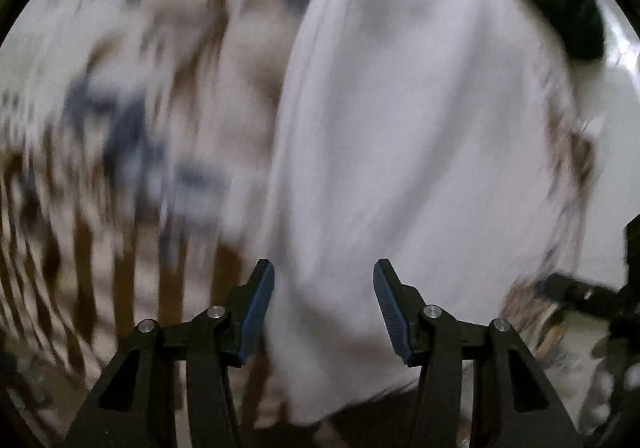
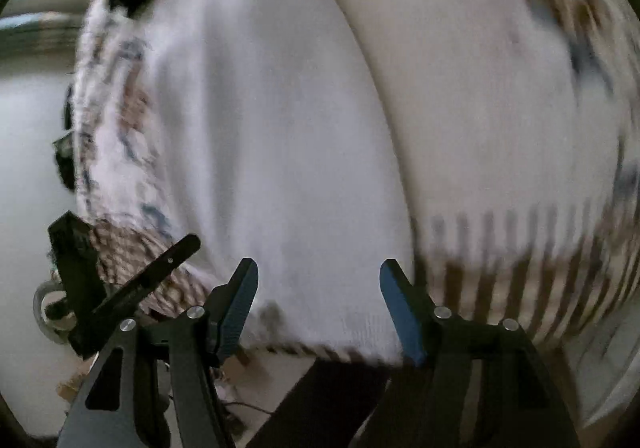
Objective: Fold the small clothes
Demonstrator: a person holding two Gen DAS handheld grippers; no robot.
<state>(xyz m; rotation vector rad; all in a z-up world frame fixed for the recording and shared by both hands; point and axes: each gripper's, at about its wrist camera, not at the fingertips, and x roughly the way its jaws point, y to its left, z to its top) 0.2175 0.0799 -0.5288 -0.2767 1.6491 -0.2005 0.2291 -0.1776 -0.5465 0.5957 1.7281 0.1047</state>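
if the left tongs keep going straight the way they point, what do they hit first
Most likely the white garment: it fills the view straight ahead of the open left tongs, lying on the brown patterned cloth. The picture is blurred, so how far off it is cannot be told.

The white garment (image 2: 280, 136) is soft matt knitted cloth with a fine rib, lying on a patterned woven cover (image 1: 132, 120), while both grippers' pads (image 1: 258, 312) look ridged blue rubber.

white cloth (image 1: 400, 152) on patterned blanket (image 1: 132, 120), blanket leftward
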